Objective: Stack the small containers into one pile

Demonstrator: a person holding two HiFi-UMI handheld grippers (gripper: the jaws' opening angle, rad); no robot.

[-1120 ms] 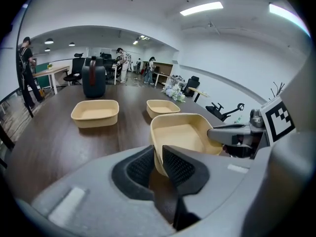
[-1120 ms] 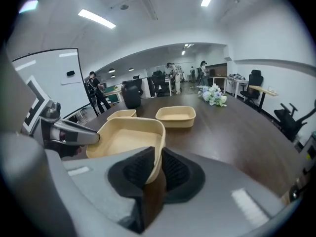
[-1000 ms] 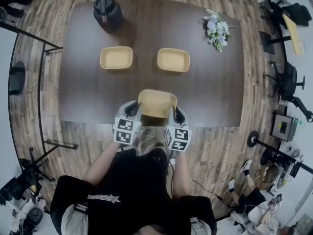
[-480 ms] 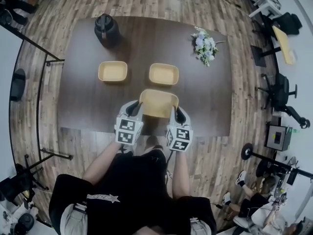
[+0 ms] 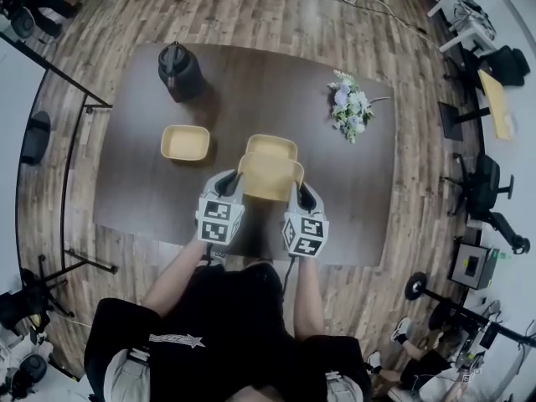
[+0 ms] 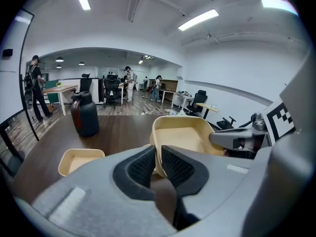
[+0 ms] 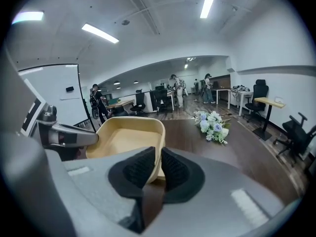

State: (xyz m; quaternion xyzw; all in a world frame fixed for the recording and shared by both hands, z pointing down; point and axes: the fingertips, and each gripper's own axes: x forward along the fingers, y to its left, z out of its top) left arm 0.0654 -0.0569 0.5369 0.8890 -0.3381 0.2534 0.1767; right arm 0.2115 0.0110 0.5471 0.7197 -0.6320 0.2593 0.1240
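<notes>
One tan container (image 5: 270, 177) up off the tabletop (image 5: 126, 182), left gripper (image 5: 232, 180) jaws pinching its left wall, right gripper (image 5: 300, 189) jaws its right wall, over near edge of second container (image 5: 272, 144); third container (image 5: 185, 142) apart, left.

Black jug (image 5: 177, 69), flower bouquet (image 5: 352, 112), dark table (image 5: 138, 193)

Bare tabletop (image 5: 268, 90) lies open between the black jug (image 5: 177, 69), the lone container (image 5: 185, 142) and the flowers (image 5: 351, 112).

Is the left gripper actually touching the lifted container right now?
Touching. The left gripper view shows the left gripper with pads clamped on the wall of the held container.
</notes>
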